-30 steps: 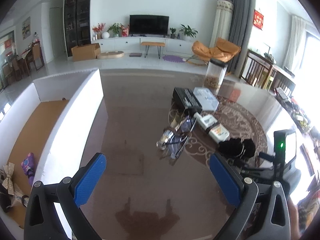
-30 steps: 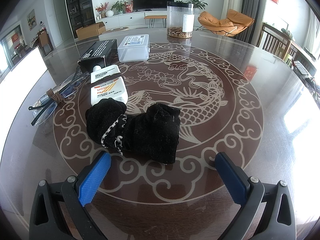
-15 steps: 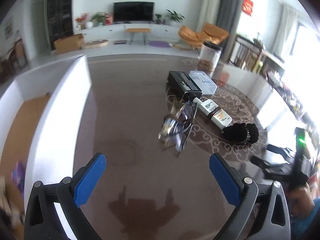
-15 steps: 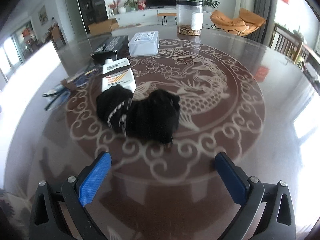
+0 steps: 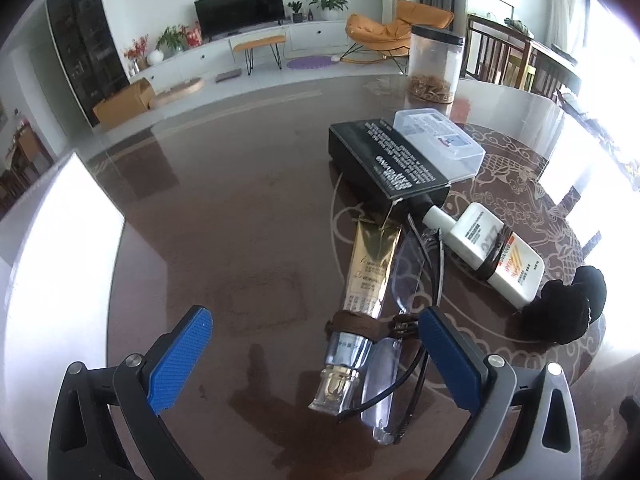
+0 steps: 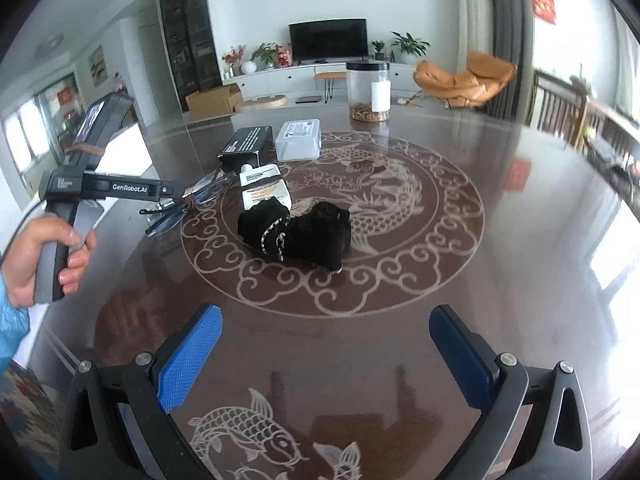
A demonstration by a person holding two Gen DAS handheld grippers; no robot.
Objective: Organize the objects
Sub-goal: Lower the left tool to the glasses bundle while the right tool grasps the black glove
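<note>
The left gripper (image 5: 316,354) is held wide open and empty over the gold tube (image 5: 370,270) (banded to the glasses (image 5: 404,280)); the lenses could be pinched. The right gripper (image 6: 326,354) is spread, empty.

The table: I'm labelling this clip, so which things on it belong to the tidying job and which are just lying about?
Likely to be tidied:
gold tube
glasses
black box
clear plastic case
white bottle
black sock bundle

Probably just standing there:
tall clear jar
table itself

Both grippers, left and right, are open and empty.
</note>
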